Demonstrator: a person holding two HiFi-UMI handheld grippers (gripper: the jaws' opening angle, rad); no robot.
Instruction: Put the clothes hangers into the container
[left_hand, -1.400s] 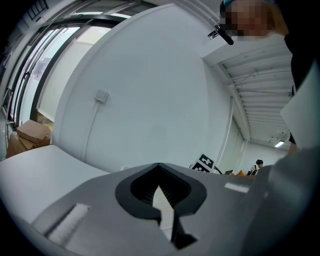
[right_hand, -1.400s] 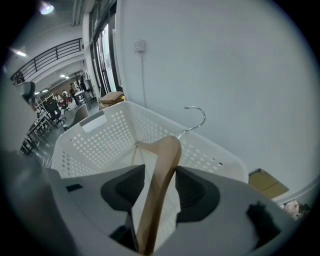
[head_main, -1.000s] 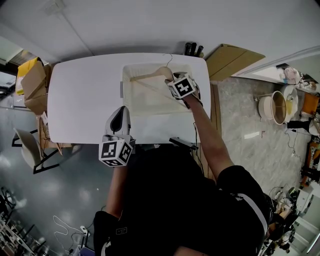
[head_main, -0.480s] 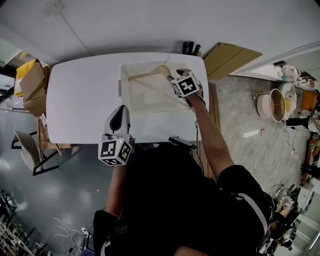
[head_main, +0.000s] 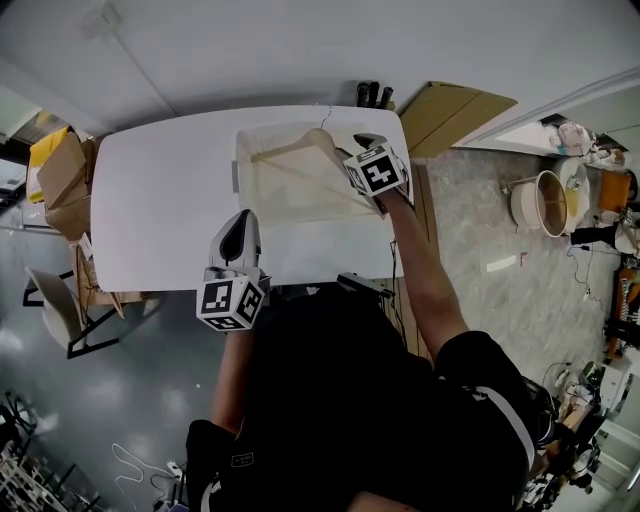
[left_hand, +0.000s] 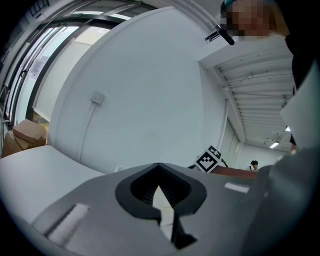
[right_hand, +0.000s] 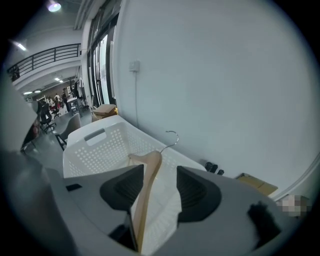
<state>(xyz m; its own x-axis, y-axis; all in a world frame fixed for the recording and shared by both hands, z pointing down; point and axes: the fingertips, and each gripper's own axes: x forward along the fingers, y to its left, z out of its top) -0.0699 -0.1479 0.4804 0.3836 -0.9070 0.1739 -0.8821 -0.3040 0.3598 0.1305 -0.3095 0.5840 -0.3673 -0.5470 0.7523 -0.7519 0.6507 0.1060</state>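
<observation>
A wooden hanger (head_main: 298, 148) with a metal hook lies tilted in the white perforated basket (head_main: 243, 175) on the right half of the white table (head_main: 160, 200). My right gripper (head_main: 360, 150) sits at the basket's right rim. In the right gripper view the hanger (right_hand: 150, 172) runs between the parted jaws of the right gripper (right_hand: 160, 187), leaning on the left one, and the basket (right_hand: 92, 150) lies beyond. My left gripper (head_main: 238, 220) hovers at the table's near edge; in its own view the left gripper (left_hand: 161, 175) has its jaws together with nothing between them.
Cardboard boxes (head_main: 58, 165) and a chair (head_main: 58, 300) stand left of the table. A wooden board (head_main: 460, 108) leans behind the right corner, next to dark bottles (head_main: 372, 95). A pot (head_main: 545, 200) sits on the floor at right.
My right gripper has drifted right, toward the basket's right rim, and the hanger has settled slightly left and farther in. The left gripper has not moved.
</observation>
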